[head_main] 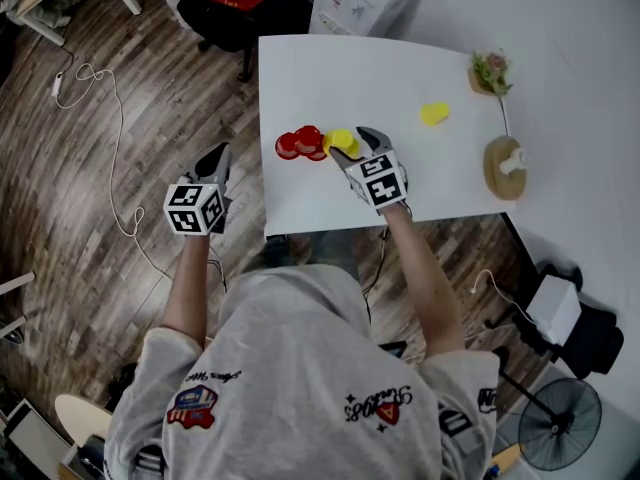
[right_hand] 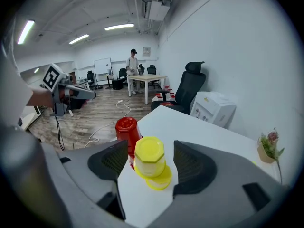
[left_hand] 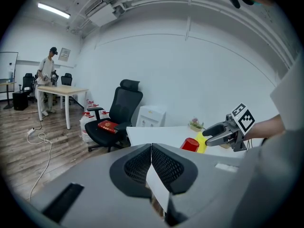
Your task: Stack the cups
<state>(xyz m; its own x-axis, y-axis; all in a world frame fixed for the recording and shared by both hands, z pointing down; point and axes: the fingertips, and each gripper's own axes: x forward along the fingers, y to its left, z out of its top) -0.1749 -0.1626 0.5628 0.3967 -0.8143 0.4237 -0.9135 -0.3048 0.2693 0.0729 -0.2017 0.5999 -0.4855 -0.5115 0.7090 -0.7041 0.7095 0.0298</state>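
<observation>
White worktop (head_main: 330, 78) is seen from above, with cups grouped by its left edge and one more apart.

Right gripper (right_hand: 150, 146) is held over the worktop near the left edge. Its jaws are spread wide, with an upside-down yellow cup (right_hand: 149, 156) standing between them. A gap is seen on each side, so nothing is gripped yet.

Left gripper (left_hand: 151, 146) is held off the worktop, beyond its left edge, over the floor. Its jaws are pressed together with nothing between them.

Red cups (head_main: 300, 144) are grouped just beside the yellow cup, on its left-edge side. Their count can't be told.

A second yellow rim is visible under the yellow cup in the right gripper view, so a yellow pair is judged possibly nested already.

A lone yellow cup (head_main: 434, 114) is left well apart, toward the right edge.

Progress is judged early to mid: the lone cup is unstacked, and red and yellow are not yet merged.
</observation>
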